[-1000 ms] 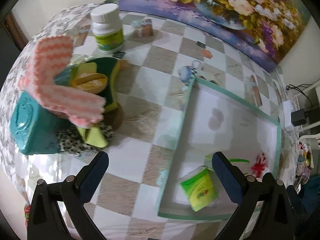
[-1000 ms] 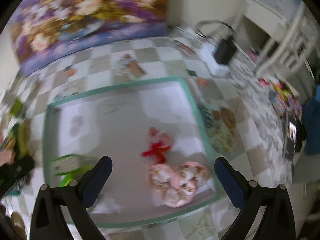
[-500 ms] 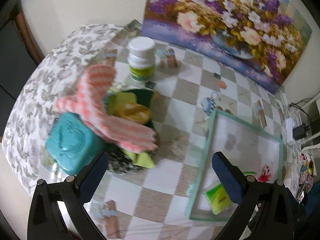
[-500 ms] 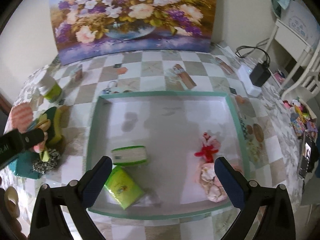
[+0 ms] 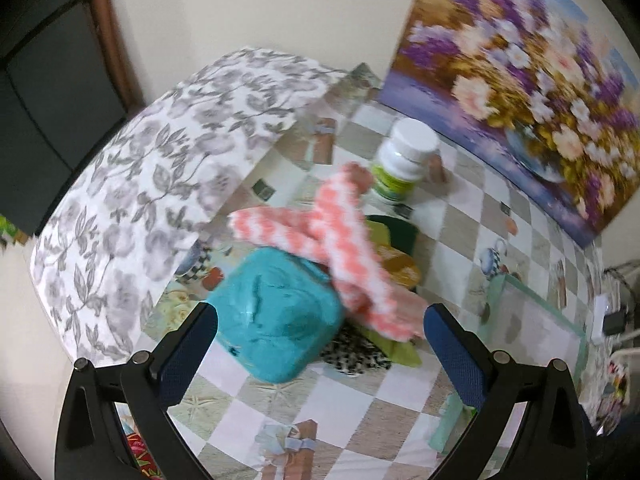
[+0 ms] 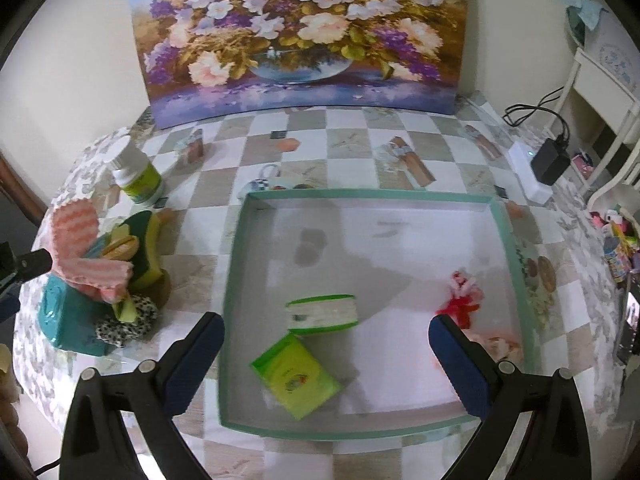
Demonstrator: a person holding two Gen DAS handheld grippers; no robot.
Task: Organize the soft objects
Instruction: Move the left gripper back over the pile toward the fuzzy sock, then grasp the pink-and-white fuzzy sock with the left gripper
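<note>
The left tool [image 5: 320, 344] hangs with its blue pads wide apart and nothing between them, poised above the heap of soft things at the left edge of the counter [image 5: 472, 216]. Directly past its fingers sits a teal pouch [image 5: 276, 316], and draped over that a pink-and-white striped cloth [image 5: 340, 256]. Under and beside these lie a black-and-white spotted fabric piece [image 5: 356, 358], yellow-green sponges [image 6: 124, 240] and a dark green one (the pile is too tangled to count pieces). A white-capped bottle [image 5: 404, 160] stands just behind the heap, toward the flower painting [image 6: 300, 32] at the back edge.

The right tool [image 6: 326, 356] is likewise spread open and empty, held over the near side of the green-rimmed tray [image 6: 516, 248] that fills the middle of the counter. Inside, near the tray's front edge, are two green packets [image 6: 296, 376], one flat and one on its side touching it. At the right wall lie a red-and-pink ribbon bundle [image 6: 460, 304] and a pale pink soft item [image 6: 500, 346], partly hidden by the tool's finger.

By my reading, the job is perhaps half done: four items are in the tray, while the whole left heap is yet to be carried over. The striped cloth on top looks like the natural next pick for the left tool.
</note>
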